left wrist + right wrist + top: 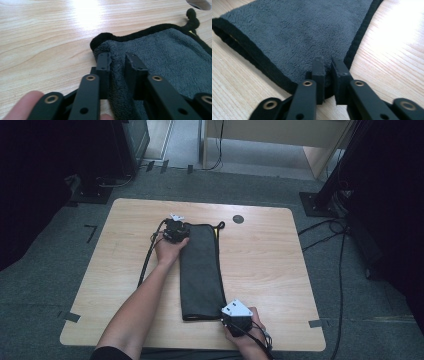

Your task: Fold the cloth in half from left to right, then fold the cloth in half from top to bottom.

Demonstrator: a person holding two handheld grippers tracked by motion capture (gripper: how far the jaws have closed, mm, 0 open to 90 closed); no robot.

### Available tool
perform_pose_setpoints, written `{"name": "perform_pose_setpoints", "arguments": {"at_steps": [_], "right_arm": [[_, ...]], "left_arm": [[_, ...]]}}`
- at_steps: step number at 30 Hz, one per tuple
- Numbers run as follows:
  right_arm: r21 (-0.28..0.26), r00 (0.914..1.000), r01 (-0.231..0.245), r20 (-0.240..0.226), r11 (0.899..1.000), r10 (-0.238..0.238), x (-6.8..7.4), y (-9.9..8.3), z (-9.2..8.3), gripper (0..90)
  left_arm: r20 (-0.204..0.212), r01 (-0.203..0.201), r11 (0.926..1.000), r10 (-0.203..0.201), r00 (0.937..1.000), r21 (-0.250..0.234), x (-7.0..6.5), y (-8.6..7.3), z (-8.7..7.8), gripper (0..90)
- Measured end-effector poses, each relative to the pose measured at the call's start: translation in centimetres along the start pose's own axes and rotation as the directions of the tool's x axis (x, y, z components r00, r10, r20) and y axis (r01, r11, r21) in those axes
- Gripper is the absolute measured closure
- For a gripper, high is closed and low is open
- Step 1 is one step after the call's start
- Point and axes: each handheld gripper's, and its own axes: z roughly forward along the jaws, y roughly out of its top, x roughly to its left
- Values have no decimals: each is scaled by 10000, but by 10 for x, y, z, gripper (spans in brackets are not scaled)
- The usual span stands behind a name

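Note:
A dark grey towel (200, 270) with black edging lies folded into a long strip down the middle of the wooden table (280, 270). At its far left corner my left gripper (184, 236) is shut on a raised ridge of the cloth. In the left gripper view the towel (162, 55) bunches up between the two jaws of that gripper (117, 58). My right gripper (225, 314) is shut on the near right corner. In the right gripper view that gripper (328, 62) pinches the towel (299, 30) at its edging.
A hanging loop (220, 225) sticks out from the towel's far right corner. A round cable hole (238, 219) sits in the tabletop just beyond it. Cables (330, 235) and a stand base (320, 202) lie on the floor to the right, another base (92, 195) to the left.

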Motion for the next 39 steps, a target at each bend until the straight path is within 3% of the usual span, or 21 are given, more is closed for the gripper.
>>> {"name": "perform_pose_setpoints", "arguments": {"at_steps": [9, 14, 18, 22, 29, 35, 39], "right_arm": [[-791, 9979, -371, 505, 9962, 411, -30, 23, -4, 716], [-1155, 9956, -702, 538, 9908, 768, -54, 49, 9, 689], [-1295, 9971, -566, 429, 9900, 626, -66, 71, 26, 669], [-1108, 9967, -671, 381, 9916, 717, -77, 91, 45, 632], [-1021, 9895, -1393, 250, 9850, 1425, -104, 119, 66, 605], [-910, 9852, -1648, 333, 9821, 1684, -121, 129, 80, 589], [-695, 9776, -2100, -23, 9752, 2103, -126, 127, 91, 578]], "left_arm": [[1, 256, 9990, -256, 9997, -357, 5, -2, -4, 592], [-28, 199, 9991, -200, 9998, -364, 3, -2, -4, 577], [-24, 149, 9995, -150, 9999, -292, 4, -2, -4, 568], [66, 95, 9993, -93, 9999, -359, 7, -3, -6, 552], [162, 226, 9992, -220, 9996, -319, 16, -3, -8, 536], [231, 284, 9992, -278, 9993, -283, 14, -4, -7, 530], [258, 200, 9996, -194, 9995, -210, 12, -5, -8, 527]]}}
